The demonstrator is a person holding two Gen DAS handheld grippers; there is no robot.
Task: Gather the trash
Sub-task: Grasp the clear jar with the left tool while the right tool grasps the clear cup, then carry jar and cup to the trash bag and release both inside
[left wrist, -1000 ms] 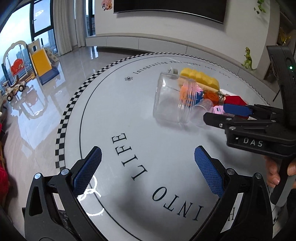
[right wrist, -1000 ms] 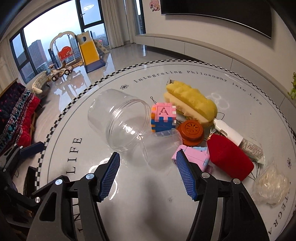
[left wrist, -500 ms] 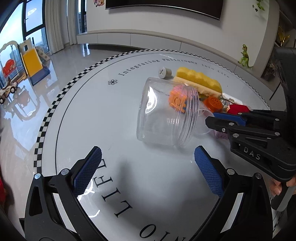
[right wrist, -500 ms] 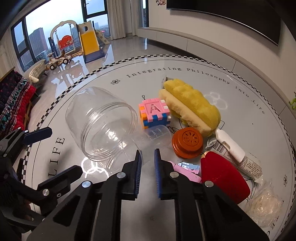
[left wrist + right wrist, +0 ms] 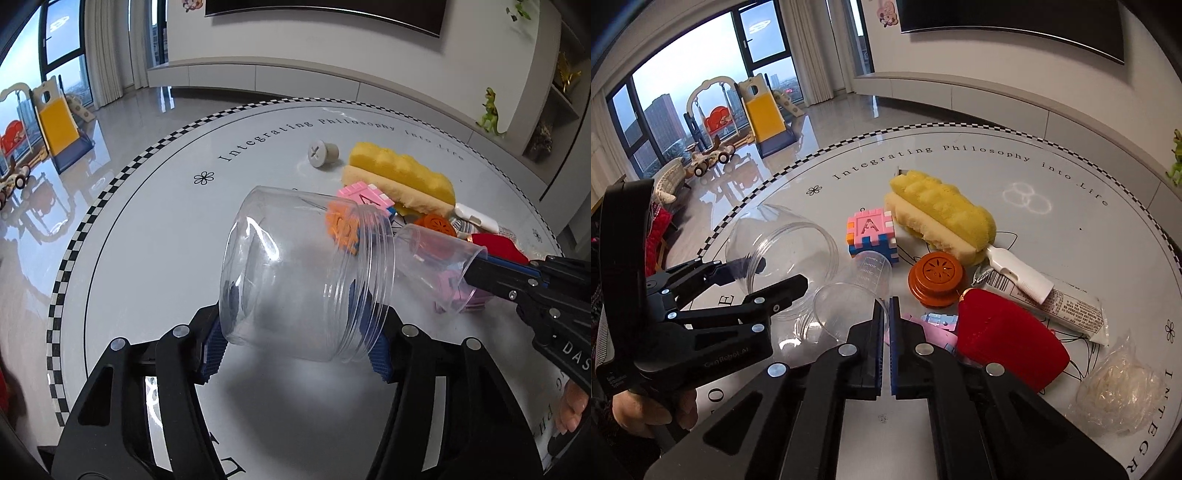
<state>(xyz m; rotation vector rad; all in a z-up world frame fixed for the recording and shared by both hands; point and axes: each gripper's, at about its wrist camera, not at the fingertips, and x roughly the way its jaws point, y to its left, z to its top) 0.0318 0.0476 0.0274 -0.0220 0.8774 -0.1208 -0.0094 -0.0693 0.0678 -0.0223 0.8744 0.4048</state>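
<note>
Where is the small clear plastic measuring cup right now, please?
The small clear plastic measuring cup lies mid-table, its rim pinched by the right gripper, beside the large clear jar.

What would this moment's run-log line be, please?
left tool: shut on clear jar | right tool: shut on measuring cup rim | cup outside jar

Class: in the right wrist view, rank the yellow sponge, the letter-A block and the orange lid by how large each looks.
1. Yellow sponge, clearly largest.
2. Orange lid and letter-A block look about alike; I would not rank them.
</note>
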